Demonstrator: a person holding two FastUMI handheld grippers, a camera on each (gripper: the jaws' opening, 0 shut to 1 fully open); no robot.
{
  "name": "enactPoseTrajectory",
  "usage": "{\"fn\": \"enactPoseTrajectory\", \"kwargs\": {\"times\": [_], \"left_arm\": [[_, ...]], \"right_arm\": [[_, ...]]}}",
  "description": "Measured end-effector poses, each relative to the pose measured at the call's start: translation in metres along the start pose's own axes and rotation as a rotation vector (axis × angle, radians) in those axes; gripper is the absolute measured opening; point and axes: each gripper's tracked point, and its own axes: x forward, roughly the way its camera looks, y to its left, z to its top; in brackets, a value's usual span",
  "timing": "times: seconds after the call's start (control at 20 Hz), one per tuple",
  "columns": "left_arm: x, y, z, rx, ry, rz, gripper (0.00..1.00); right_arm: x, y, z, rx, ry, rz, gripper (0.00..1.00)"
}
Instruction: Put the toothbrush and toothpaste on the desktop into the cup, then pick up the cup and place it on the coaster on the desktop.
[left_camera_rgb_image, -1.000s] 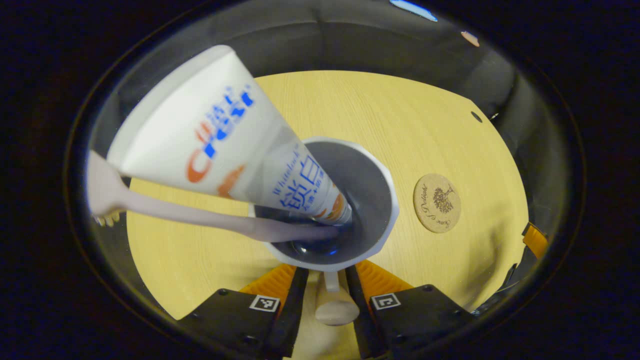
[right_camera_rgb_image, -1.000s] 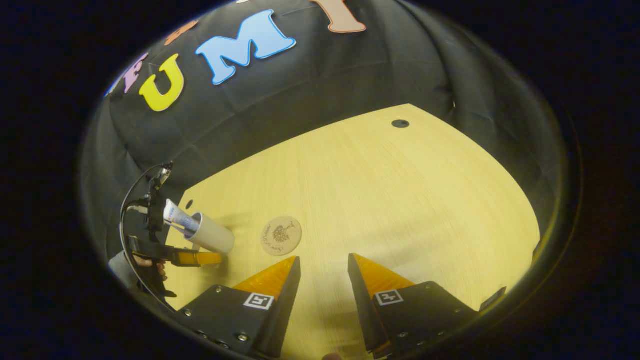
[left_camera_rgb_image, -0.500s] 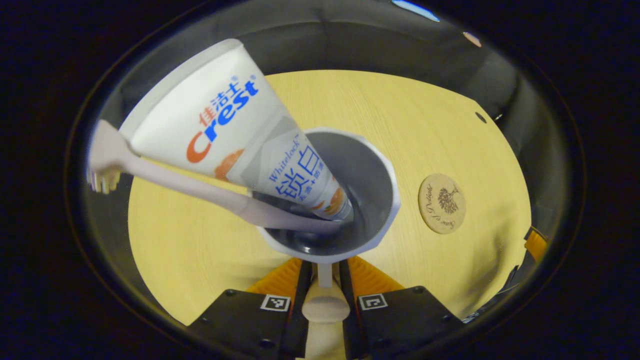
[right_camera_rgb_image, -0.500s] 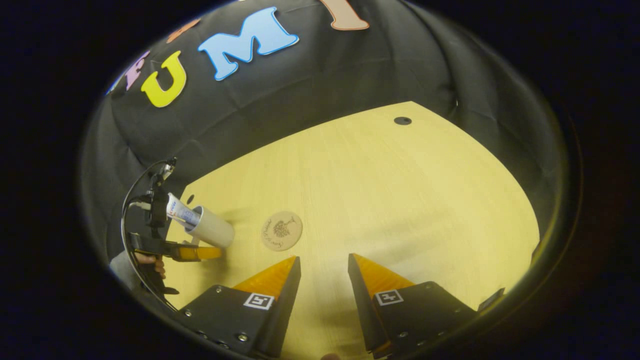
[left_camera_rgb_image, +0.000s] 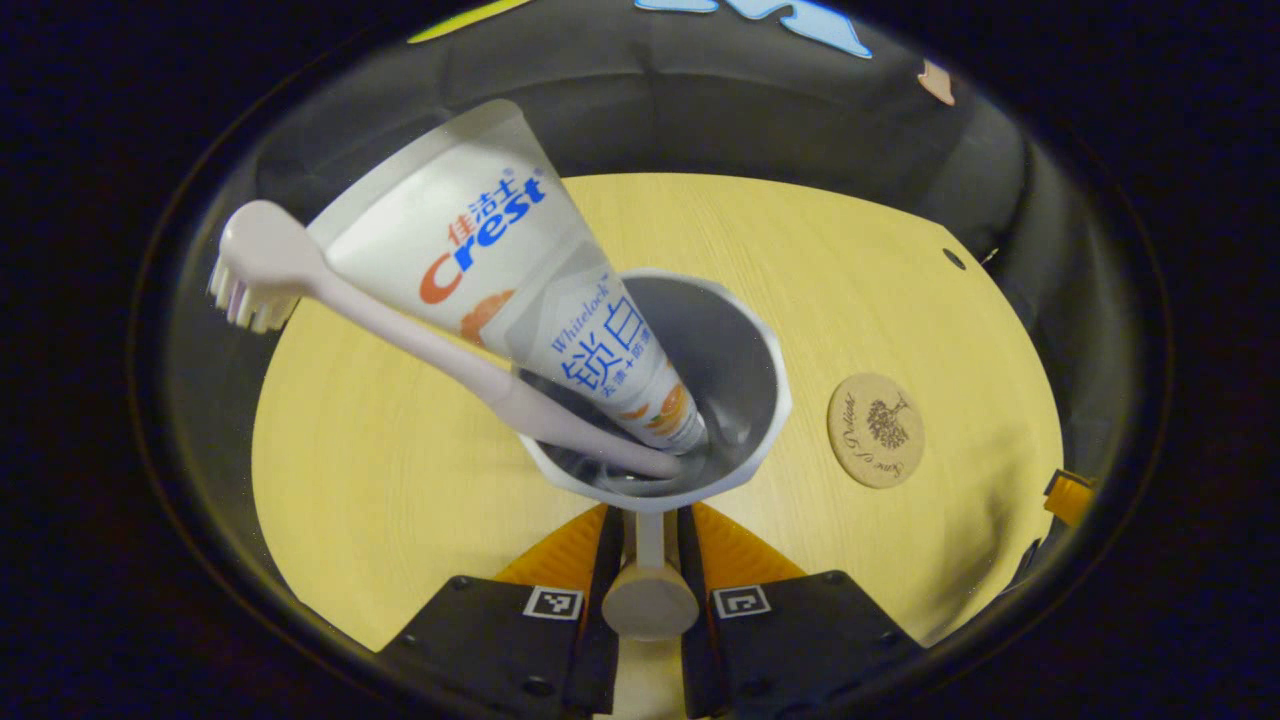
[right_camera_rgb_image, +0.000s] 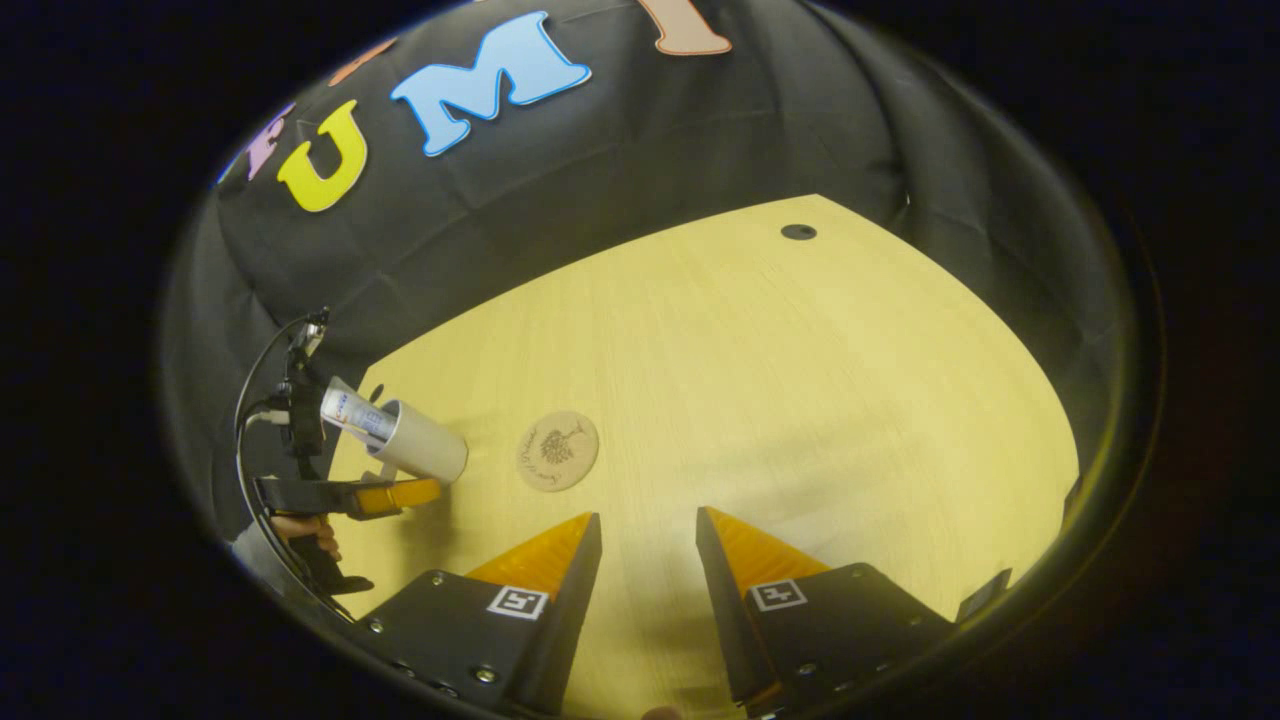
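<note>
The left gripper is pinching the cup's handle between narrowed fingers, so the toothbrush and toothpaste are leaning inside. The coaster is lying just beside on bare desk, well clear of its edges. The right gripper is hovering with fingers parted, holding nothing.

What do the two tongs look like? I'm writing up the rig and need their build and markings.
Each of the tongs has two wedge-shaped fingers on black blocks fixed with small screws, each block carrying a square black-and-white marker. Seen from the right gripper view, the left tongs carry black cables looping above the handle. The right tongs match in build.
</note>
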Motion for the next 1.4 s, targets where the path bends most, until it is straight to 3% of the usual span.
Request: {"fn": "enactPoseTrajectory", "kwargs": {"times": [0.05, 0.15, 0.35, 0.8, 1.4], "left_arm": [[-0.001, -0.005, 0.001, 0.005, -0.007, -0.009, 0.33], [-0.003, -0.012, 0.004, 0.012, -0.012, -0.028, 0.33], [-0.007, -0.035, 0.012, 0.061, -0.029, -0.056, 0.33], [-0.002, -0.125, 0.013, 0.169, -0.018, -0.200, 0.33], [0.021, -0.158, 0.009, 0.254, 0.047, -0.189, 0.33]], "right_arm": [[0.000, 0.000, 0.000, -0.001, 0.001, -0.001, 0.53], [-0.001, 0.001, 0.001, 0.000, 0.000, 0.000, 0.58], [-0.003, 0.003, 0.002, 0.004, -0.008, 0.001, 0.58], [-0.012, -0.011, 0.000, 0.011, -0.014, -0.022, 0.58], [-0.016, -0.034, 0.001, 0.067, -0.020, -0.037, 0.58]]}}
